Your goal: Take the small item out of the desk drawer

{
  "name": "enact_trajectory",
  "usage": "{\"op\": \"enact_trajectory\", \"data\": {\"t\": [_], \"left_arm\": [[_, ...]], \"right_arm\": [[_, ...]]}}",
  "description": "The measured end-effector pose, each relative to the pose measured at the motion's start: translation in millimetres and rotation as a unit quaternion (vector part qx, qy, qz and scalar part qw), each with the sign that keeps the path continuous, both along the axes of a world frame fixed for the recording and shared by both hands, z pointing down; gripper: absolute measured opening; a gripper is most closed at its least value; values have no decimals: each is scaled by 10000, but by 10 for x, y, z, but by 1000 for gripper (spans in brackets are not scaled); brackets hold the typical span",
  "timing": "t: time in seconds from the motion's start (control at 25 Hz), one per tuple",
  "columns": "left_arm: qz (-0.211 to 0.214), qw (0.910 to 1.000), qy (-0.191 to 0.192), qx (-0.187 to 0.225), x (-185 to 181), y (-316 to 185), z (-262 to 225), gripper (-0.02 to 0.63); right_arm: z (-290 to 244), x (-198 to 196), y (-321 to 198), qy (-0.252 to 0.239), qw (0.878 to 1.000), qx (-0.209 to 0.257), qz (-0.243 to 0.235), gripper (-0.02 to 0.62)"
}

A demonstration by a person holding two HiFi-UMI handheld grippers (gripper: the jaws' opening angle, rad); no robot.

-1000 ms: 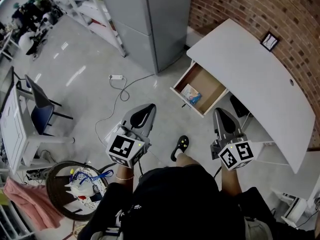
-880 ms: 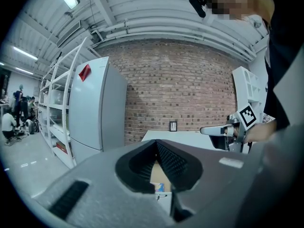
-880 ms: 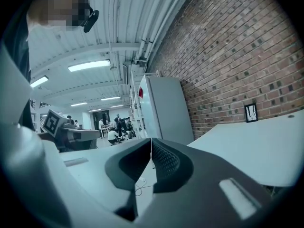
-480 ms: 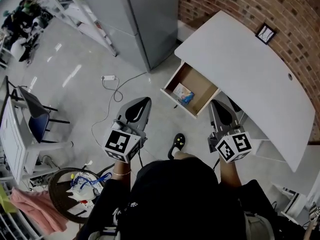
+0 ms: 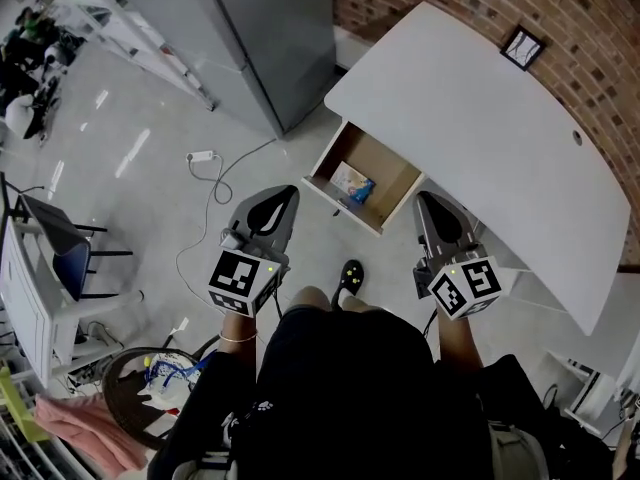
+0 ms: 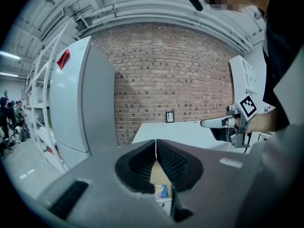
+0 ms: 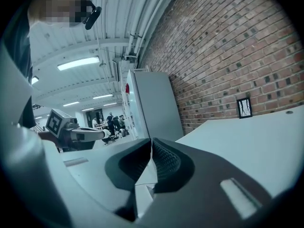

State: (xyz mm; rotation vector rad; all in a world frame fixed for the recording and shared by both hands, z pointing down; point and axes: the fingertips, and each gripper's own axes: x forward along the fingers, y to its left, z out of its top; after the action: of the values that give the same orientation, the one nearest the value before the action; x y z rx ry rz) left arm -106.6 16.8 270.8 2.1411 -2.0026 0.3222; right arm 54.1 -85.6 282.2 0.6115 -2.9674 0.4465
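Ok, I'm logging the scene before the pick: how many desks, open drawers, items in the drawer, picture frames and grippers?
desk: 1
open drawer: 1
small item in the drawer: 1
picture frame: 1
gripper: 2 (left gripper, right gripper)
Total: 6

The desk drawer (image 5: 392, 171) is being held pulled open from under the white desk (image 5: 470, 128), its brown wooden floor being left exposed. The small item (image 5: 352, 182), a flat pale packet with blue print, is being kept lying inside, near the front panel.
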Motion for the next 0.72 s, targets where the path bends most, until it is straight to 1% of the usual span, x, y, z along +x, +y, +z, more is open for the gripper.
{"op": "enact_trajectory", "data": {"t": [0.24,0.48,0.6,0.72], "left_arm": [[179,9997,87,-127,17,-213,162,5],[377,9987,107,-316,-110,-315,277,5],[570,9977,77,-359,-234,-396,297,5],[931,9947,-39,-430,-332,-546,364,5]], "right_arm": [[173,72,-133,139,9996,-154,180,12],[285,-1,-154,294,9987,-248,330,12],[346,-85,-167,358,9977,-296,503,14],[430,-174,-231,430,9958,-315,739,14]]}}
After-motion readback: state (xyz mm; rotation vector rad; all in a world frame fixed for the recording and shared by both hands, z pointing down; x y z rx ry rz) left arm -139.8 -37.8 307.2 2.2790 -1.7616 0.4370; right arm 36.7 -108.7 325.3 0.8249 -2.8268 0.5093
